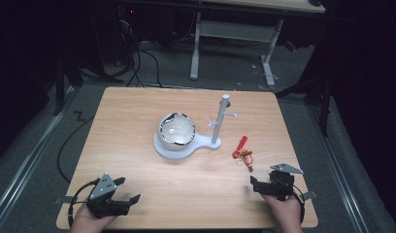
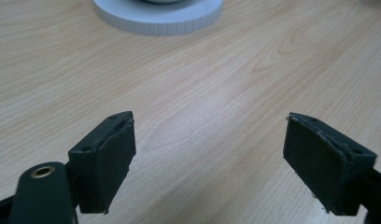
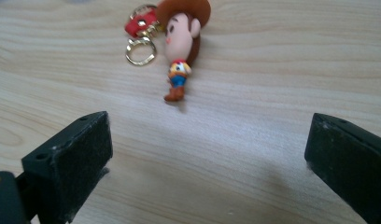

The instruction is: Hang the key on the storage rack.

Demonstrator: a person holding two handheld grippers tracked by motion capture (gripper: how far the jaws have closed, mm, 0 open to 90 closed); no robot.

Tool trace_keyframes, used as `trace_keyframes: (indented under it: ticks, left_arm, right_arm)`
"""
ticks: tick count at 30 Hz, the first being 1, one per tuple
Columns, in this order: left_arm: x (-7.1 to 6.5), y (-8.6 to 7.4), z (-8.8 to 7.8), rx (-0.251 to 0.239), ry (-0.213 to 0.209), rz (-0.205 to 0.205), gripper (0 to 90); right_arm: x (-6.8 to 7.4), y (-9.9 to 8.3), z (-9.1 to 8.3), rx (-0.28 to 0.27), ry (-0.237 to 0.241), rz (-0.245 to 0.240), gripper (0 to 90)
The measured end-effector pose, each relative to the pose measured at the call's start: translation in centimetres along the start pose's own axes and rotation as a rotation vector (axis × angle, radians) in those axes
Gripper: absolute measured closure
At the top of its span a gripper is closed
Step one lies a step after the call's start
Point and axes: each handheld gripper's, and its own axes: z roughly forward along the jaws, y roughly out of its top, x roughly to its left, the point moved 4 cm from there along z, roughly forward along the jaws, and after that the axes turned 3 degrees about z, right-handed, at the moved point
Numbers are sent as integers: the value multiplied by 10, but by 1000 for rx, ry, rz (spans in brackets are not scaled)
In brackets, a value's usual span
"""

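Note:
A small cowboy-figure keychain [image 1: 245, 156] with a red strap [image 1: 241, 142] lies flat on the wooden table [image 1: 138, 111], right of a white stand. In the right gripper view the figure [image 3: 181, 42] lies just beyond the jaws, its gold ring [image 3: 141, 51] and red strap [image 3: 139, 23] to its left. My right gripper [image 1: 263, 178] sits near the front right edge, open and holding nothing [image 3: 209, 140]. My left gripper [image 1: 128, 190] rests at the front left, open over bare wood [image 2: 209, 140].
A white bowl [image 1: 176, 130] with a dark glossy rim sits on the stand's round base [image 1: 162, 150]; the base's edge [image 2: 158, 21] shows ahead of the left jaws. A white post [image 1: 219, 121] with side pegs rises from the stand. Desk legs and cables lie beyond the table.

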Motion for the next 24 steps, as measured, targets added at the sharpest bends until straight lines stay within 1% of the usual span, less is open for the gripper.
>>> trace_keyframes:
  ticks: [3,4,8,13,15,16,24]
  left_arm:
    - [2,0,1,2,-2,-8,177]
    - [1,-1,2,8,-5,-4,177]
    - [-1,-1,2,10,-9,7,177]
    - [0,-1,2,13,-9,5,177]
    - [-1,-2,2,13,-7,6,177]
    - [-1,-2,1,14,-5,8,177]
    - [-1,-3,0,15,-1,6,177]
  right_arm:
    - [0,2,-2,-11,14,10,22]
    - [1,2,-2,-9,28,18,55]
    - [1,2,-2,-13,39,16,82]
    - [9,4,-5,-28,50,-8,126]
    - [10,5,-5,-34,52,-14,131]
    - [12,5,-6,-36,56,-27,138]
    - [17,7,-7,-40,72,-40,160]
